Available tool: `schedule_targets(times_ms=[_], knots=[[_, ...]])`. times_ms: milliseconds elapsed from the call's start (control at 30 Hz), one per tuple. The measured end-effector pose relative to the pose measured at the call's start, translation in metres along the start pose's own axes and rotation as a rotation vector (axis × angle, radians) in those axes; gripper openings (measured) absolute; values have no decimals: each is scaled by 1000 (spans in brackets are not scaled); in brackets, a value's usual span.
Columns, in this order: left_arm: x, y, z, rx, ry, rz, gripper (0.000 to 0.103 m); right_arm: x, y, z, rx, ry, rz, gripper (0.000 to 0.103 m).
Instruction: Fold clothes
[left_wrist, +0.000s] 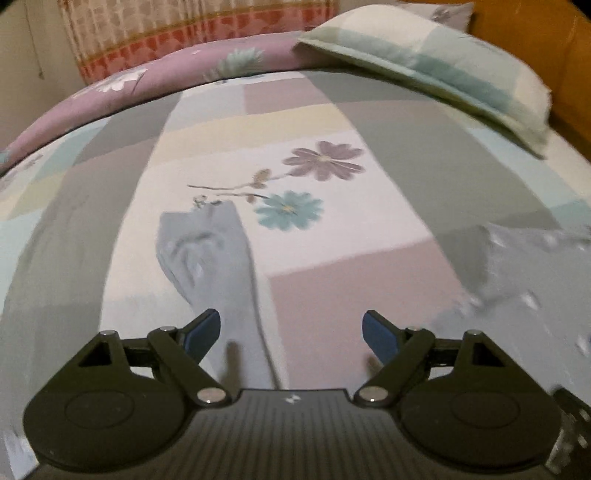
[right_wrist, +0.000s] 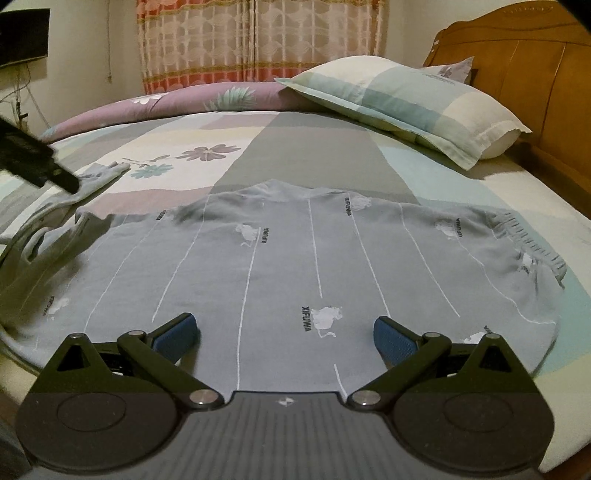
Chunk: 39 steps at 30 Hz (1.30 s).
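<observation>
A grey-blue shirt (right_wrist: 288, 258) with thin white lines and small white prints lies spread flat on the bed. One long sleeve (left_wrist: 218, 266) stretches away toward the flower print, its cuff (right_wrist: 107, 171) at the far left. My left gripper (left_wrist: 291, 332) hovers open over that sleeve, nothing between its blue pads. In the right wrist view the left gripper's black body (right_wrist: 33, 158) shows above the sleeve. My right gripper (right_wrist: 286, 336) is open just above the shirt's near hem, and the other cuff (right_wrist: 532, 240) lies at the right.
The bed carries a patchwork sheet (right_wrist: 314, 147) with flower prints. A checked pillow (right_wrist: 406, 103) lies at the far right against a wooden headboard (right_wrist: 535, 74). A purple rolled quilt (right_wrist: 177, 103) runs along the far edge, before a curtain (right_wrist: 258, 40).
</observation>
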<state>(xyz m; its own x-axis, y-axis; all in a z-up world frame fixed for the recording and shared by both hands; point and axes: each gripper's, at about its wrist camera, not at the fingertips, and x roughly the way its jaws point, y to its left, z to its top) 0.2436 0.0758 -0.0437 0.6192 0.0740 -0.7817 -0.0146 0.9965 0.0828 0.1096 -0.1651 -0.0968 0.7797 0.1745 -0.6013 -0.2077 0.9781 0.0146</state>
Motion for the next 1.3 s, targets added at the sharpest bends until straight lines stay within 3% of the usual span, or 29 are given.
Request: schedule_targets(times_ms=[167,367,500,700,900,1000,1067,1133,1300], knots=[[28,17,16,-53,44,27,82,4,-3,5,5,4,15,103],[29,21,-7,-45,69,10,82,8,-3,11,55,9,1,103],[21,25,-11,9,39,49,83,11,4,17,110,-7,12,103],[34,24,9,65,40,64,83,19,20,22,95,-18,33,103],[51,13,23,131,16,153,82,22,21,24,125,-24,59,103],[57,-3,23,232,31,228,71,22,20,24,129,-20,63,103],[64,-17,21,309,65,277,58,22,20,25,133,-16,66,103],[75,-30,17,369,114,325,54,22,18,25,147,-13,77,103],[87,-64,20,487,140,435,43,19,9,25,182,-10,105,103]])
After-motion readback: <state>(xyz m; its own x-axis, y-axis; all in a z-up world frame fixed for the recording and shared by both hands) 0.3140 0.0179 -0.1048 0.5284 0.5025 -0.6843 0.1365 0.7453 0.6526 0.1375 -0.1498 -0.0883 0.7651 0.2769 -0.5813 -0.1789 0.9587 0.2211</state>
